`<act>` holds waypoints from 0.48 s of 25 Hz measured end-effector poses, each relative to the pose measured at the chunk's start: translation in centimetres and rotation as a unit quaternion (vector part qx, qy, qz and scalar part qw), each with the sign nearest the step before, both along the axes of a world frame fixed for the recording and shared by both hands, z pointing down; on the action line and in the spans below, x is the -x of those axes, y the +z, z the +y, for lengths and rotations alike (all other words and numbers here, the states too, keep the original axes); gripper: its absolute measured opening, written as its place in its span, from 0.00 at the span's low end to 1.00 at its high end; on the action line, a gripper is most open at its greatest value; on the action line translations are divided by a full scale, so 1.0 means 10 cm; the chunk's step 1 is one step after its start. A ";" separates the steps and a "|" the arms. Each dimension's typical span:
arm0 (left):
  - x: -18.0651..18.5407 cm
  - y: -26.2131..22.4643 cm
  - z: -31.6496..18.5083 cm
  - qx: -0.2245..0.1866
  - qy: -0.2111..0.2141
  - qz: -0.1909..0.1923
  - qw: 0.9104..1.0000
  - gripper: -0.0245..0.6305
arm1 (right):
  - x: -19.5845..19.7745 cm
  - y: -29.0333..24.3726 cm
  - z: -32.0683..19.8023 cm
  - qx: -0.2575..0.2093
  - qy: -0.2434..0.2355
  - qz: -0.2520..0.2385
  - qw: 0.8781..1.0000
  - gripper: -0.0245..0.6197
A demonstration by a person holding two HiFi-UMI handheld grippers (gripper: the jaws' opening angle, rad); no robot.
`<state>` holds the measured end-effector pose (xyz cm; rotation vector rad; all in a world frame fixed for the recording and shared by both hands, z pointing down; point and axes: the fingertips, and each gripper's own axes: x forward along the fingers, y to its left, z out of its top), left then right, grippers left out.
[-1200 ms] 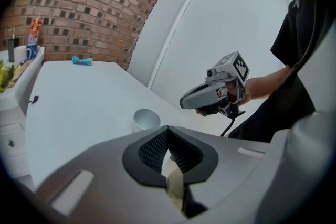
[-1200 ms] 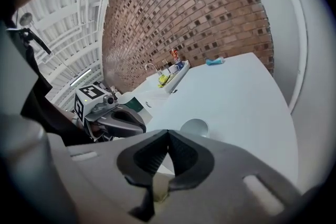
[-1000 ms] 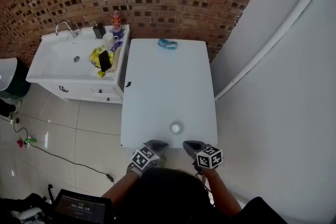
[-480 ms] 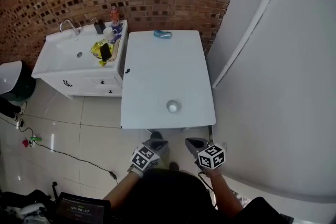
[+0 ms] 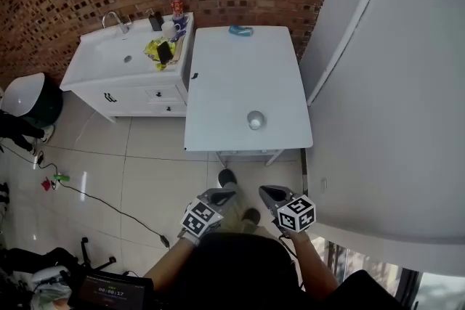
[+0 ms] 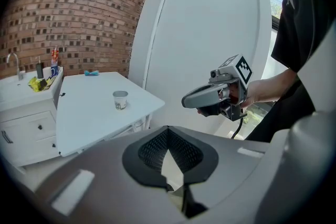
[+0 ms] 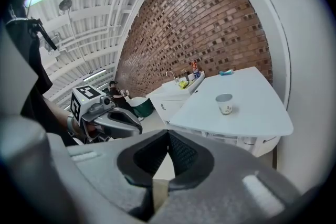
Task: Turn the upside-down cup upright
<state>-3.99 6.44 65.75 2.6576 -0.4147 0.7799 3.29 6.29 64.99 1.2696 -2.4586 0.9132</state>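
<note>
Head view, cup: the cup (image 5: 254,120) is sitting on the white surface (image 5: 232,69) near its close edge, at 12 o'clock from both grippers and well apart from them.
Head view, grippers: the left gripper (image 5: 224,194) and right gripper (image 5: 267,192) are hovering side by side over the tiled floor (image 5: 145,185).
Left gripper view: the jaws are pressing together, nothing between them; the cup is showing at 10 o'clock from their tips, wider end up.
Right gripper view: the jaws are clenching empty too; the cup is standing at 2 o'clock.
</note>
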 end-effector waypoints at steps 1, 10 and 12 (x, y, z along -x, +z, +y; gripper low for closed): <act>0.06 -0.02 0.04 -0.003 0.001 0.001 1.000 0.06 | 0.07 -0.02 0.05 -0.002 -0.001 0.000 1.000 0.03; 0.71 -0.29 0.16 -0.031 0.016 0.030 0.999 0.06 | 0.76 -0.28 0.20 -0.023 0.013 0.019 0.999 0.03; 0.91 -0.33 0.19 -0.031 0.025 0.034 0.999 0.06 | 0.91 -0.34 0.21 -0.028 0.021 0.025 0.999 0.03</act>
